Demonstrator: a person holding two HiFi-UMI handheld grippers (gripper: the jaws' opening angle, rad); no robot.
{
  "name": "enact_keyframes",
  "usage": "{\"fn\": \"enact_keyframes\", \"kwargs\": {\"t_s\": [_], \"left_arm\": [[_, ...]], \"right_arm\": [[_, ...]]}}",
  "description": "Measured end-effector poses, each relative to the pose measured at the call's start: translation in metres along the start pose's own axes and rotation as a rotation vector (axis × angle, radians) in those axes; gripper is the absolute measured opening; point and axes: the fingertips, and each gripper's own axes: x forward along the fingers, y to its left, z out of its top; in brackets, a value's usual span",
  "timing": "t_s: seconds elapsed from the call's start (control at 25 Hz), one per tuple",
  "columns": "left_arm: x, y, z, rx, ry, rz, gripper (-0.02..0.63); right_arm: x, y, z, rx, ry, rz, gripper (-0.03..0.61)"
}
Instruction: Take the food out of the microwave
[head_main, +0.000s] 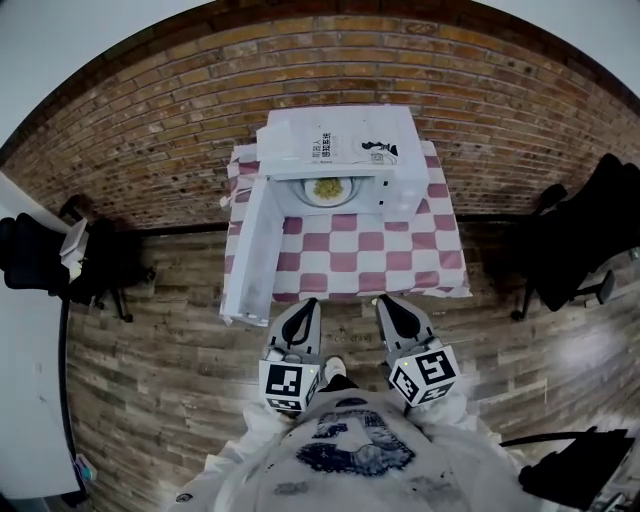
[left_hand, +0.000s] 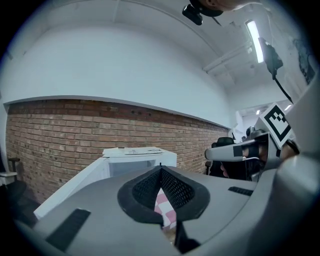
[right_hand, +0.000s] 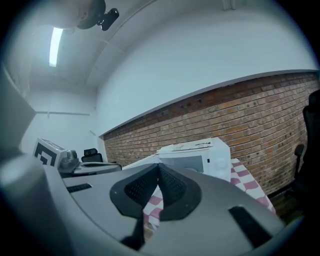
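Note:
A white microwave (head_main: 340, 140) stands at the back of a table under a pink-and-white checked cloth (head_main: 345, 250). Its door (head_main: 250, 245) hangs open to the left and reaches out past the table's front edge. Inside sits a white plate of yellowish food (head_main: 325, 189). My left gripper (head_main: 310, 302) and right gripper (head_main: 384, 300) are side by side over the floor just short of the table's front edge. Both point at the microwave, both are shut and hold nothing. The microwave (left_hand: 137, 157) shows ahead beyond the left gripper (left_hand: 160, 169), and the microwave (right_hand: 200, 152) ahead beyond the right gripper (right_hand: 159, 165).
A brick wall (head_main: 150, 150) runs behind the table. Black office chairs stand on the wooden floor at the left (head_main: 95, 260) and the right (head_main: 580, 235). A white desk edge (head_main: 30, 330) lies along the far left. The open door juts into the space left of my left gripper.

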Motion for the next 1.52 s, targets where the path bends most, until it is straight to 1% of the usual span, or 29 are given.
{"fn": "enact_keyframes", "kwargs": {"t_s": [0.12, 0.24, 0.44, 0.64, 0.88, 1.04, 1.24, 1.52], "left_arm": [[0.018, 0.02, 0.003, 0.003, 0.005, -0.023, 0.008], [0.032, 0.032, 0.005, 0.008, -0.002, -0.045, 0.008], [0.048, 0.038, 0.002, -0.021, 0.028, -0.07, 0.008], [0.062, 0.042, -0.011, -0.053, 0.066, -0.078, 0.008], [0.085, 0.055, -0.016, -0.069, 0.089, -0.068, 0.008], [0.108, 0.072, -0.018, -0.082, 0.099, -0.033, 0.008], [0.145, 0.086, -0.017, -0.105, 0.116, -0.008, 0.008], [0.198, 0.103, -0.011, -0.107, 0.133, 0.033, 0.008]], "right_arm": [[0.024, -0.002, 0.006, 0.008, -0.004, -0.028, 0.014], [0.036, -0.002, 0.008, 0.016, 0.001, -0.05, 0.014], [0.046, -0.01, 0.007, 0.021, 0.018, -0.08, 0.014], [0.054, -0.018, 0.001, 0.035, 0.035, -0.093, 0.014], [0.086, -0.029, 0.004, 0.033, 0.047, -0.068, 0.014], [0.113, -0.04, 0.013, 0.022, 0.048, -0.035, 0.014], [0.148, -0.063, 0.024, 0.015, 0.05, 0.001, 0.014], [0.192, -0.1, 0.036, 0.008, 0.056, 0.039, 0.014]]}}
